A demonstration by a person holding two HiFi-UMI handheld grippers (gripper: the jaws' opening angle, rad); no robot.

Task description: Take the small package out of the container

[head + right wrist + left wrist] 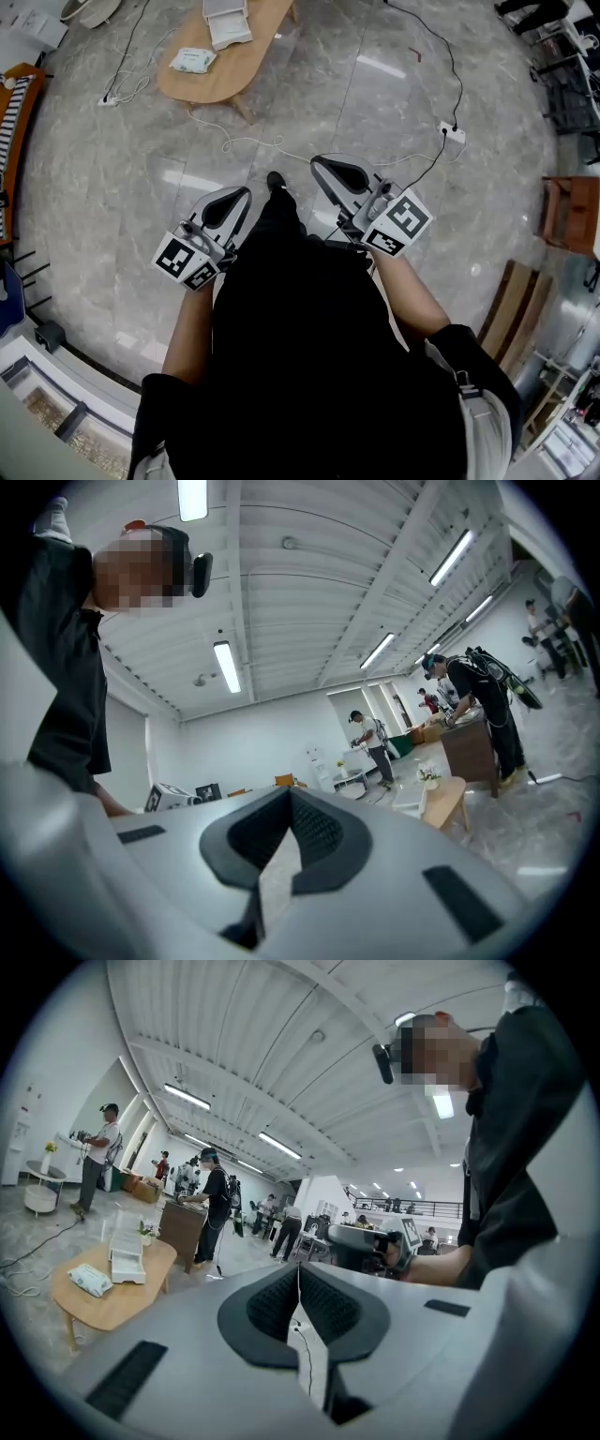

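**Both hand-held grippers closed and empty, well short of the low surface**

The left hand-held gripper (240, 195) sits at waist height with its jaws pressed together. Its own view shows the ribbed pads meeting at the tips with nothing between them. The right hand-held gripper (324, 167) is the same, closed on itself and carrying nothing. Both point level toward the low wooden surface (246, 66), which stands well apart from them across the marble floor (375, 94). A white cable (253, 141) trails over the floor just in front of that surface.

At the far end of the surface sits the container (229, 28), a pale, shallow box with clear-looking walls. Just beside it, toward the surface's left edge, a small package (192, 60) lies flat on the wood, white with a teal patch and outside the container. From where I stand I cannot tell whether another package lies inside the container.

The package looks like a soft film pack, so I'd judge it light and pliable, more likely to dent than break. Its wrapper is probably slick. The best hold would be across its narrow width near the middle, with the jaws spread first and closed gently. The container also looks light, so it may slide or lift along with the pack. The other hand-held gripper could steady its wall.
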